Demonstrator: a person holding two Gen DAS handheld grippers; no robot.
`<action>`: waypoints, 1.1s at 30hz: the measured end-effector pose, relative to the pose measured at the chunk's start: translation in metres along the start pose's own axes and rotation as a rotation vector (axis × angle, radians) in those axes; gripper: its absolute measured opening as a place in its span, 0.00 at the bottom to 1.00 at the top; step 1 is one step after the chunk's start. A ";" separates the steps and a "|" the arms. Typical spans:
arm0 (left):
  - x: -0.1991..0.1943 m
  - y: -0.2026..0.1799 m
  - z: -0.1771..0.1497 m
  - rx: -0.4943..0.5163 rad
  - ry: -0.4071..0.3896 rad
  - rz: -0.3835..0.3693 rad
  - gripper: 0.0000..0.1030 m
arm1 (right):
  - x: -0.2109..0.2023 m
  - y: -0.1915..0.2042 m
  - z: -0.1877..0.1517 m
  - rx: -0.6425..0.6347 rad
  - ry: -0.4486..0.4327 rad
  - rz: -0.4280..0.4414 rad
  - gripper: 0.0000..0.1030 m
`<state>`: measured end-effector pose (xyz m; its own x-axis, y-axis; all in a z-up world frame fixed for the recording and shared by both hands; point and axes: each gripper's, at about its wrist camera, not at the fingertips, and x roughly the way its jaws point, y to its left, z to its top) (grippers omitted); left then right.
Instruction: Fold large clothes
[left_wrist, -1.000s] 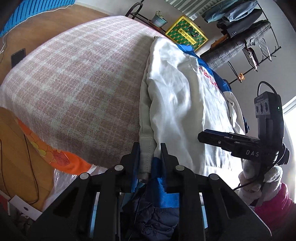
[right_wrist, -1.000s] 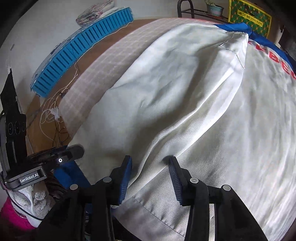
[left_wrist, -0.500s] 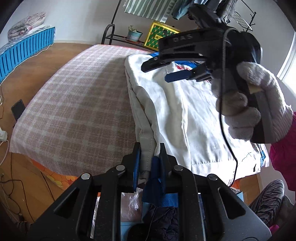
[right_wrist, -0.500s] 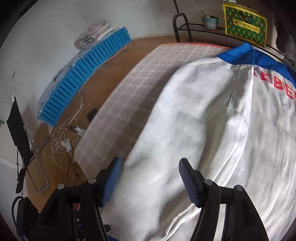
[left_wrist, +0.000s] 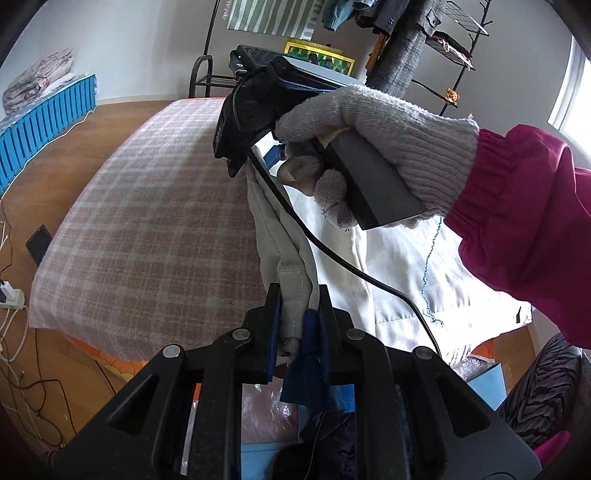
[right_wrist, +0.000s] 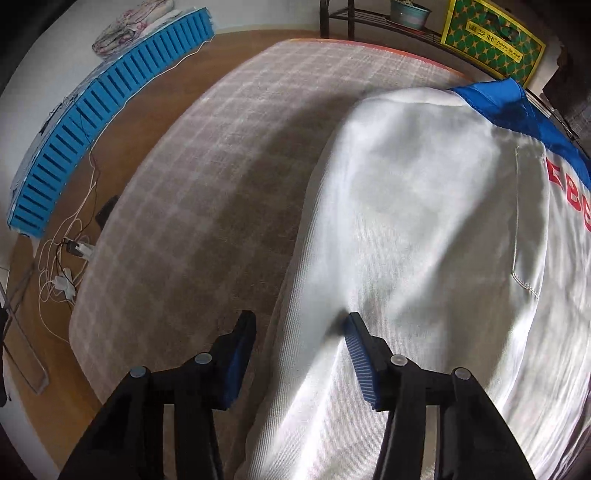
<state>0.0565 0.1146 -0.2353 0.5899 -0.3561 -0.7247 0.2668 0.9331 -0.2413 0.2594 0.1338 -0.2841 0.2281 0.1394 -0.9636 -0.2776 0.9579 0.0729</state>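
Observation:
A large white jacket (right_wrist: 424, 221) with a blue collar and red letters lies on the right half of a bed with a pink-grey checked cover (right_wrist: 221, 166). My left gripper (left_wrist: 297, 295) is shut on the near hem corner of the jacket (left_wrist: 369, 266), white and blue cloth pinched between its pads. My right gripper (right_wrist: 299, 325) points down over the jacket's left edge. Its jaws are closing, the edge lies between them and the pads stand apart. In the left wrist view a gloved hand (left_wrist: 369, 129) with a magenta sleeve holds that right tool above the jacket.
A blue slatted mat (right_wrist: 92, 122) lies along the far wall. White cables and a power strip (right_wrist: 66, 258) and a phone (left_wrist: 38, 243) are on the wooden floor left of the bed. A clothes rack (left_wrist: 406, 55) and a yellow-green box (right_wrist: 491, 40) stand behind the bed.
My right gripper has travelled from the hem up along the jacket's left edge; its jaws widened, then narrowed. The left gripper rose and rolled, still pinching the hem corner.

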 end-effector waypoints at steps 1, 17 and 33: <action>0.000 -0.001 0.000 0.008 0.000 0.002 0.15 | -0.002 -0.002 0.000 -0.001 -0.009 0.012 0.30; -0.005 -0.103 0.002 0.312 0.012 -0.026 0.15 | -0.081 -0.148 -0.066 0.359 -0.298 0.470 0.02; 0.053 -0.158 -0.025 0.362 0.181 -0.139 0.16 | -0.041 -0.237 -0.123 0.551 -0.260 0.392 0.02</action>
<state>0.0260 -0.0507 -0.2515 0.3947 -0.4320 -0.8109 0.6037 0.7872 -0.1255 0.2010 -0.1300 -0.2938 0.4418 0.4880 -0.7528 0.1105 0.8031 0.5855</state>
